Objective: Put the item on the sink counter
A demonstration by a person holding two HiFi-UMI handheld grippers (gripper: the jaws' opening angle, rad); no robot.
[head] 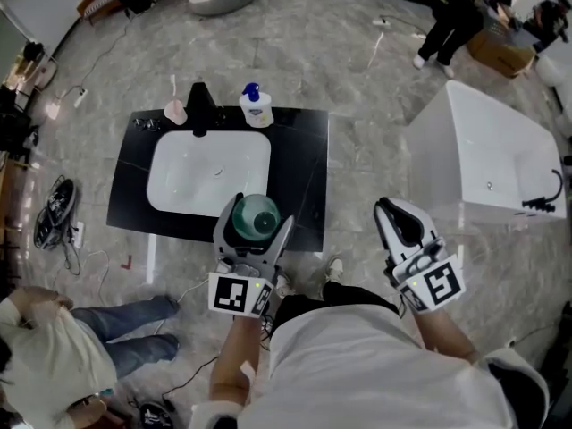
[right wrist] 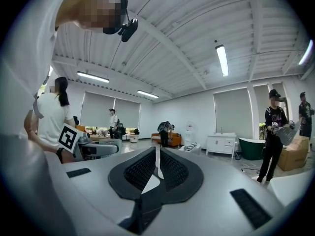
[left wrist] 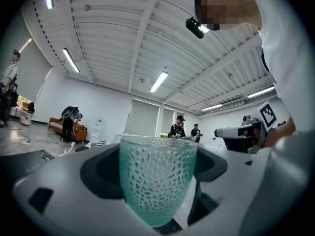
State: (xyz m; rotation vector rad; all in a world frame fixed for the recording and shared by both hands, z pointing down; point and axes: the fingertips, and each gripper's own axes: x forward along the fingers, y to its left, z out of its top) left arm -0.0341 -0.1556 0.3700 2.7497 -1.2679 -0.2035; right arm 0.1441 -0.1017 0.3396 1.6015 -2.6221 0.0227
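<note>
Evidently halfway: the left hand-held gripper (head: 254,229) grips the green glass (left wrist: 157,178) over the counter (head: 306,164) edge, not yet set down; the right hand-held gripper (head: 399,216) is closed, empty.

Teal dimpled glass cup (left wrist: 157,181), upright, gripped in left claw (head: 255,222)

No word, brand or number is showing clearly enough to be read. The white pump bottle (head: 256,105), standing at the back edge of the sink counter (head: 304,177), is carrying a blue label, but its print is coming out too small to make out. The only signs showing are black-and-white square code patterns. One is sitting on the left gripper (head: 256,214) at the counter's front edge. The other is on the right gripper (head: 393,213), off the counter's front right corner.
</note>
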